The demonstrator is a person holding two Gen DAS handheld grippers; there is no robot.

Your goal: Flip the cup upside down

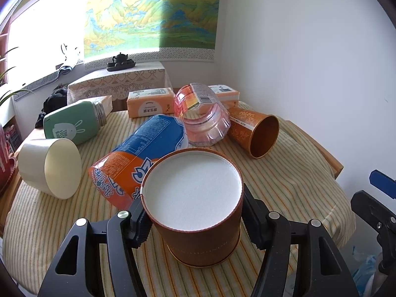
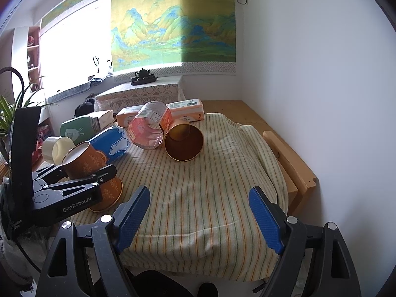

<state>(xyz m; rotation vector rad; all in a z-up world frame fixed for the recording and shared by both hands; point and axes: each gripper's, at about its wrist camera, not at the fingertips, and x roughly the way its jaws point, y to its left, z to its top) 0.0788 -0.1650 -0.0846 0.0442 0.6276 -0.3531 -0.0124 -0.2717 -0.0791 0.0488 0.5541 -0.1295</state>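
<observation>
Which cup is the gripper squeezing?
The brown cup standing upside down, white bottom up, inside the left gripper. The orange cup and cream cup lie sideways, untouched.

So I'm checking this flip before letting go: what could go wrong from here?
1. The brown cup is already base-up in the left tool, but it looks tilted on the soft, rumpled striped cloth; released now, it may tip.
2. The blue-and-orange packet lies right against it, so a nudge could push the cup over.
3. The right tool hangs open, too far away to steady it.

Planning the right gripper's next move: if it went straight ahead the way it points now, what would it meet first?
Probably only the striped cloth; the right gripper is open and empty, and the orange cup lies farther on, slightly left.
</observation>
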